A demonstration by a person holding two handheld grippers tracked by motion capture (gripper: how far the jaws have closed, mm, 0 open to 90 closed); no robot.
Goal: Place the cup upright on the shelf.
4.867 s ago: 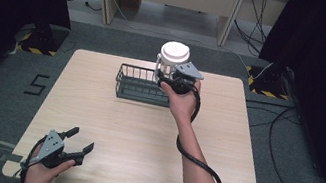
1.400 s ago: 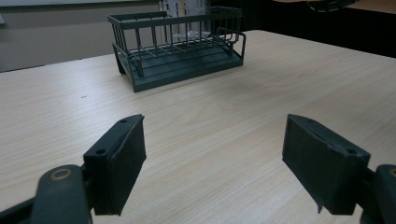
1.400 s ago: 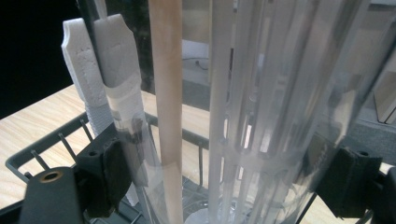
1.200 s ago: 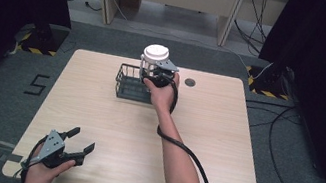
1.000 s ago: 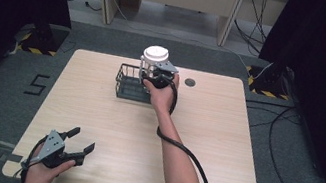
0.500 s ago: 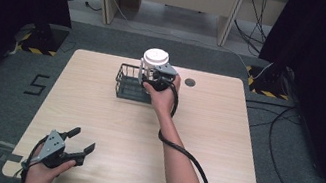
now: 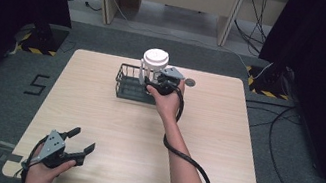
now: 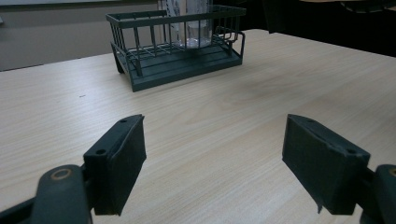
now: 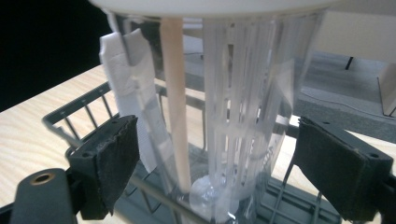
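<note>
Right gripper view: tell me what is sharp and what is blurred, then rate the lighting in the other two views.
Right gripper view: the clear cup close up looks soft and its white lid is blown out; the jaws stay fairly sharp. Left gripper view: even light, crisp wood grain, the wire basket slightly soft. High view: the table is evenly lit with faint shadows, and the room's sides fall into black.

wooden table point(image 7: 222, 147) with wire rack point(image 7: 130, 88)
</note>
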